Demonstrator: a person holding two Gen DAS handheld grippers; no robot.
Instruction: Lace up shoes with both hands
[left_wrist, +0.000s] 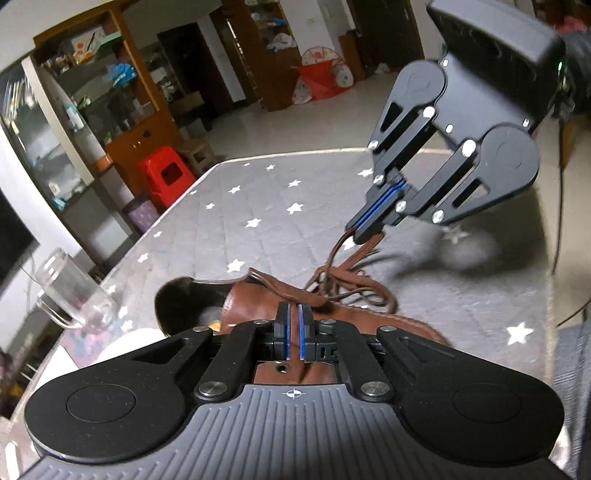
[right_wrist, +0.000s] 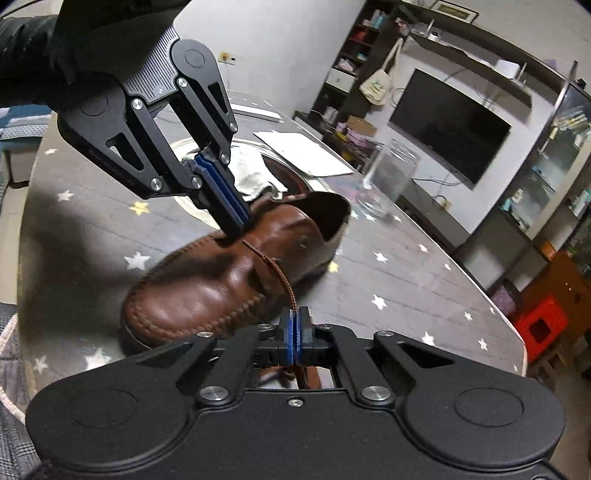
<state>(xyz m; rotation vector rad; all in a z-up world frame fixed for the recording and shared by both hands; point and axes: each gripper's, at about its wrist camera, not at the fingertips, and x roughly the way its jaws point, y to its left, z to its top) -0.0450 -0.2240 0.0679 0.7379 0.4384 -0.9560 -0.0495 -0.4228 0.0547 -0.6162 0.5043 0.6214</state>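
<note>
A brown leather shoe (left_wrist: 251, 302) (right_wrist: 207, 280) lies on the grey star-patterned table cover (left_wrist: 258, 206) (right_wrist: 406, 266). My left gripper (left_wrist: 294, 310) (right_wrist: 236, 229) is shut, its tips pressed down on the top of the shoe where the brown lace (left_wrist: 343, 273) (right_wrist: 277, 273) comes out. Whether any lace sits between its pads is unclear. My right gripper (left_wrist: 364, 232) (right_wrist: 294, 317) is shut on the lace, holding it up and away from the shoe toward the toe side. Loose lace loops bunch on the shoe by the left tips.
A clear glass jar (left_wrist: 70, 295) (right_wrist: 391, 177) stands behind the shoe's heel. White paper (right_wrist: 303, 147) and a crumpled white cloth (right_wrist: 255, 177) lie farther back. A red stool (left_wrist: 166, 173) (right_wrist: 541, 321) stands on the floor past the table edge.
</note>
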